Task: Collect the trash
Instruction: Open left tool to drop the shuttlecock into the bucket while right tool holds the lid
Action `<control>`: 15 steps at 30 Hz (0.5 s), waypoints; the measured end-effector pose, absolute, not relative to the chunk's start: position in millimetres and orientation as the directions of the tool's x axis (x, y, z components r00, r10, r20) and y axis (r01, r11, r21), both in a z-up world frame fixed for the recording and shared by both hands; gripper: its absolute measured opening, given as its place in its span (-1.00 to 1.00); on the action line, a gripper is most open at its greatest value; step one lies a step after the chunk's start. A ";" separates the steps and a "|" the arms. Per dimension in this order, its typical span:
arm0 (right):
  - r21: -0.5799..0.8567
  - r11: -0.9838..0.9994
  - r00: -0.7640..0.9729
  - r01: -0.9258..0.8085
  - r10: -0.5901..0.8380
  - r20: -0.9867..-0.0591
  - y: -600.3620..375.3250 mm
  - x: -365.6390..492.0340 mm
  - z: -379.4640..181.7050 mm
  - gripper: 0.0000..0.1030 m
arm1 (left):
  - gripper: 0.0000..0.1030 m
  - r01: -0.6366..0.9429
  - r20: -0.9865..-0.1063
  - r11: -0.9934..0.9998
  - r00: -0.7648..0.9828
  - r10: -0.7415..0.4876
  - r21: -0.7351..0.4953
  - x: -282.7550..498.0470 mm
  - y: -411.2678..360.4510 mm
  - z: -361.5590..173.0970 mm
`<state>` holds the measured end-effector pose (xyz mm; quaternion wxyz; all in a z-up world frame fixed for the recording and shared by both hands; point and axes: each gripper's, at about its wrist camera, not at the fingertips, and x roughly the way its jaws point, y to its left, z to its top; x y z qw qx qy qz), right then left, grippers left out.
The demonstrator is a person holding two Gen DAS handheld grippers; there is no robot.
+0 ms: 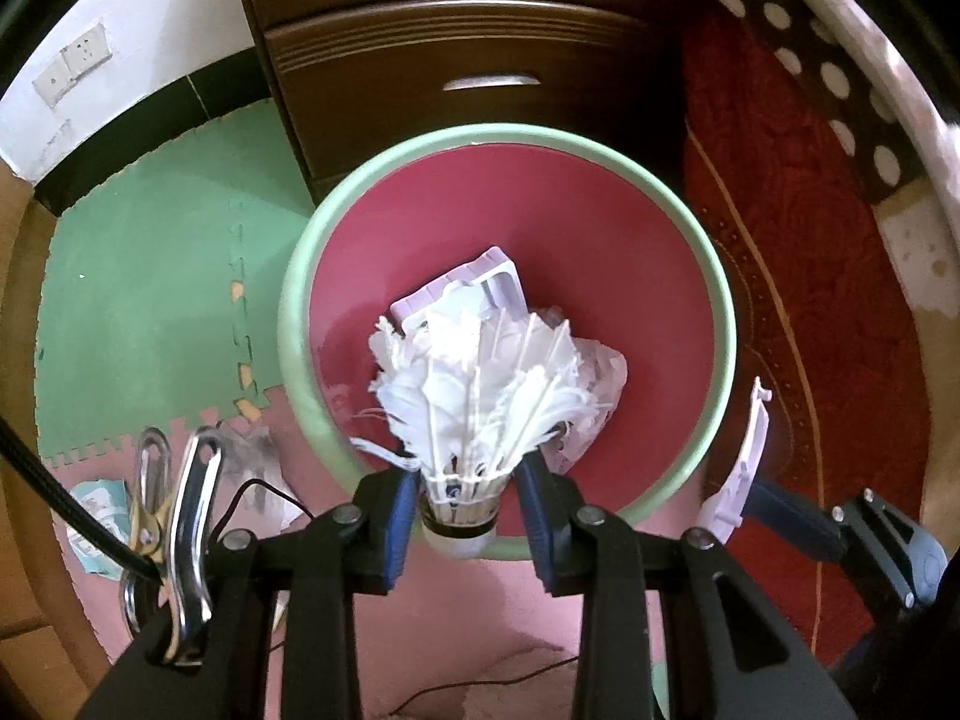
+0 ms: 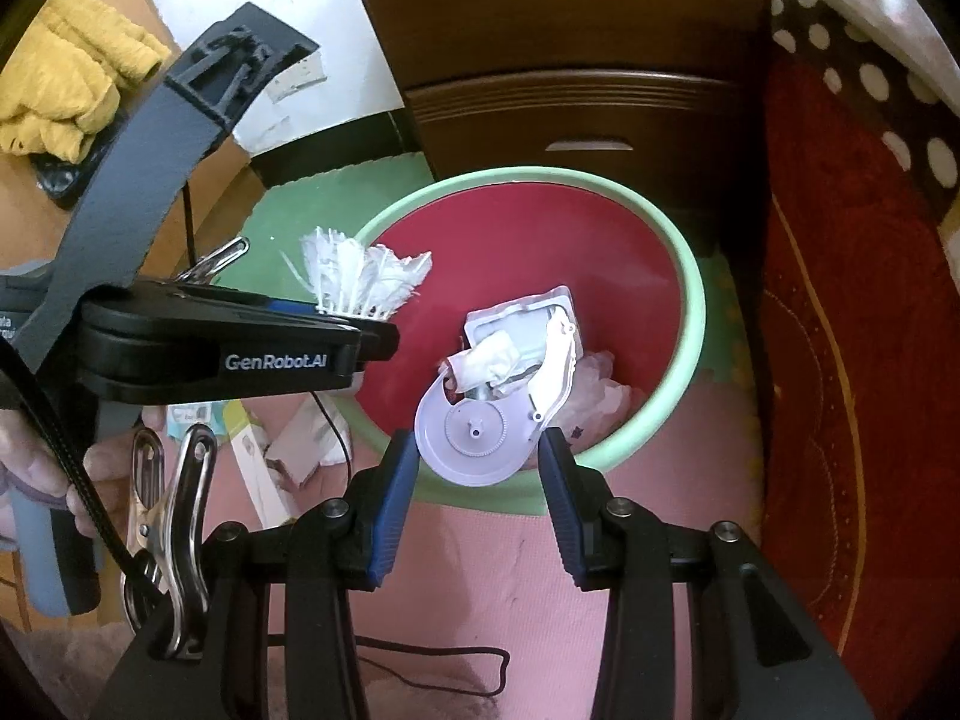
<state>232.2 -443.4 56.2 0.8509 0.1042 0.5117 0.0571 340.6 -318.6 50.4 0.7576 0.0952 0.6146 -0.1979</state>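
1. Left gripper (image 1: pixel 465 504) reaching level over the green rim of the bin (image 1: pixel 300 324), clamping a white shuttlecock (image 1: pixel 474 396) by its cork
2. Right gripper (image 2: pixel 477 462) pinching a lilac plastic disc piece (image 2: pixel 480 426) above the near rim
3. Feathers hiding part of the lilac tray (image 1: pixel 480 285) and crumpled wrap lying inside the bin

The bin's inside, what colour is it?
Red inside the bin, with a pale green rim. The right wrist view shows it best.
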 end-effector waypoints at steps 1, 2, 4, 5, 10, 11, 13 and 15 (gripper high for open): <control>0.233 0.972 0.470 0.008 0.202 -0.859 -443.0 231.8 56.4 -0.18 | -0.37 0.418 -0.970 0.904 0.167 -0.178 -0.094 340.7 -318.8 50.4; 0.232 0.973 0.470 0.008 0.201 -0.859 -443.1 231.8 56.5 -0.18 | -0.37 0.419 -0.970 0.904 0.169 -0.174 -0.089 340.8 -318.9 50.6; 0.234 0.972 0.470 0.012 0.201 -0.860 -443.7 231.4 56.1 -0.18 | -0.33 0.421 -0.971 0.903 0.169 -0.169 -0.084 341.5 -320.3 50.1; 0.235 0.972 0.470 0.014 0.201 -0.860 -443.8 230.8 56.0 -0.18 | -0.32 0.423 -0.971 0.902 0.168 -0.169 -0.084 340.9 -320.2 50.3; 0.235 0.972 0.473 0.012 0.201 -0.858 -443.3 231.1 57.2 -0.18 | -0.22 0.415 -0.972 0.906 0.166 -0.167 -0.085 341.5 -317.9 51.6; 0.234 0.972 0.473 0.011 0.201 -0.858 -443.2 230.9 57.2 -0.18 | -0.22 0.413 -0.972 0.907 0.165 -0.167 -0.086 341.6 -317.5 51.7; 0.234 0.972 0.471 0.012 0.201 -0.859 -442.6 230.1 56.5 -0.18 | -0.22 0.411 -0.972 0.908 0.164 -0.166 -0.086 341.4 -316.2 52.3; 0.236 0.972 0.469 0.014 0.202 -0.860 -442.5 230.2 56.0 -0.18 | -0.22 0.408 -0.972 0.909 0.167 -0.166 -0.085 341.3 -315.6 53.4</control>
